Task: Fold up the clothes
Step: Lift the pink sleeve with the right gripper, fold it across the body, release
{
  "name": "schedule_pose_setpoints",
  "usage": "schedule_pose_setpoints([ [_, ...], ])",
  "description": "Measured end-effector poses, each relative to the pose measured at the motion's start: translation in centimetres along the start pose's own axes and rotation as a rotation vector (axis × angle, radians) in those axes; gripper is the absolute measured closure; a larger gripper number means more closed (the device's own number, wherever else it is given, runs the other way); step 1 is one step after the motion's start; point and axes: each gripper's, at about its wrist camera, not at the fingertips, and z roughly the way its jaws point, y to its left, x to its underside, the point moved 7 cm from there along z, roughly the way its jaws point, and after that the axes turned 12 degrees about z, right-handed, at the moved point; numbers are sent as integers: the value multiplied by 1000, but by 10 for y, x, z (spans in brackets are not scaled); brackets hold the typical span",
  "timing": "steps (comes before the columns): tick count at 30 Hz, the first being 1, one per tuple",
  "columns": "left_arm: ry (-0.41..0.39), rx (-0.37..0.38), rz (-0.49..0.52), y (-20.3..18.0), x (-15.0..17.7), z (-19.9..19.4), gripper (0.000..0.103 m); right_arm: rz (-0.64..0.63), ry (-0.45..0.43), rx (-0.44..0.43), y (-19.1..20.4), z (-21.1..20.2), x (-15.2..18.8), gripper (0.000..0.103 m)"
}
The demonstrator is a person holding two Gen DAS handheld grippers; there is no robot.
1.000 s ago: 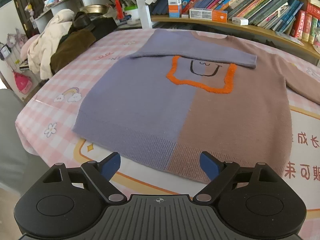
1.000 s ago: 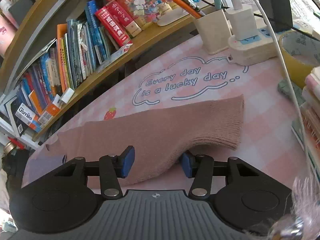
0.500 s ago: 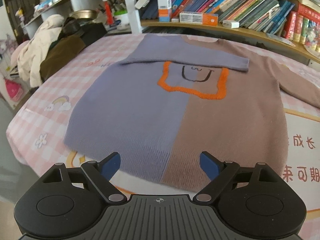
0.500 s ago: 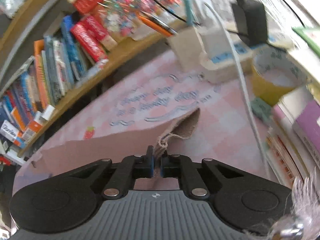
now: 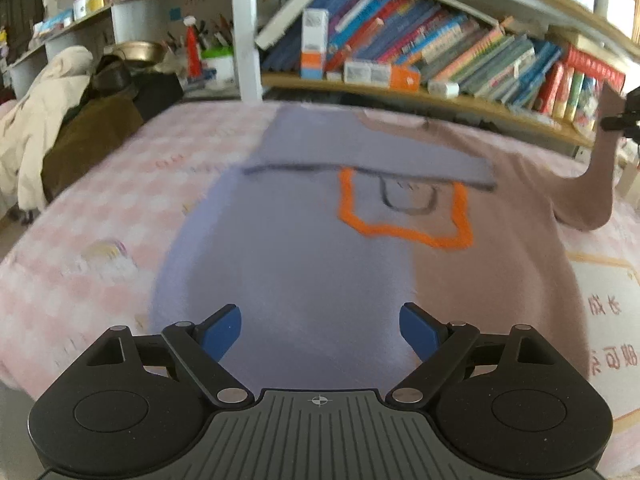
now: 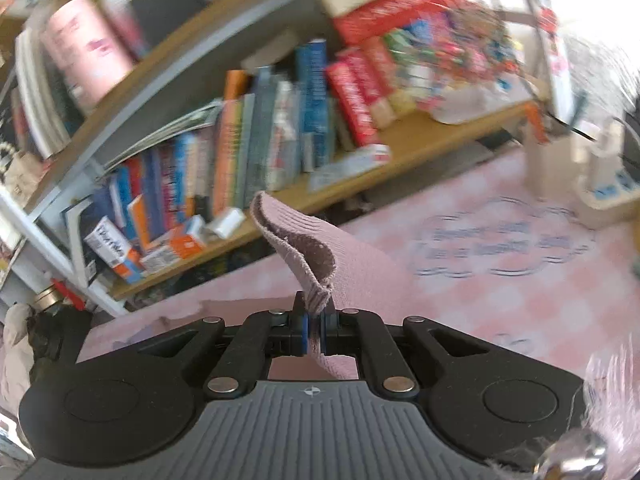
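Note:
A sweater (image 5: 304, 264), half lavender and half brown with an orange outlined patch, lies flat on the pink checked tabletop (image 5: 100, 232). Its lavender sleeve (image 5: 360, 156) is folded across the chest. My left gripper (image 5: 320, 328) is open and empty, hovering over the lower lavender part. My right gripper (image 6: 314, 330) is shut on the cuff of the brown sleeve (image 6: 320, 256) and holds it up off the table. In the left wrist view the lifted brown sleeve (image 5: 596, 184) rises at the far right, where the right gripper (image 5: 626, 120) shows partly at the frame's edge.
A bookshelf (image 5: 440, 64) full of books runs along the far edge of the table. A pile of clothes (image 5: 60, 120) lies at the far left. A white power strip with chargers (image 6: 604, 188) stands at the right on the table.
My right gripper closed on the brown sleeve cuff and lifted it, swinging toward the sweater. My left gripper moved forward over the sweater's hem and stayed open.

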Motion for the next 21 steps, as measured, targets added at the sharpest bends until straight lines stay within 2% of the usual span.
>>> schedule_pose_setpoints([
  [5,-48,14,19,51,-3,1,14,-47,-7,-27,70,17,29,98],
  [12,-64,-7,-15,118,5,1,14,-119,9,-62,162,52,80,98],
  [21,-90,-13,-51,169,12,4,14,-225,48,-45,238,108,142,98],
])
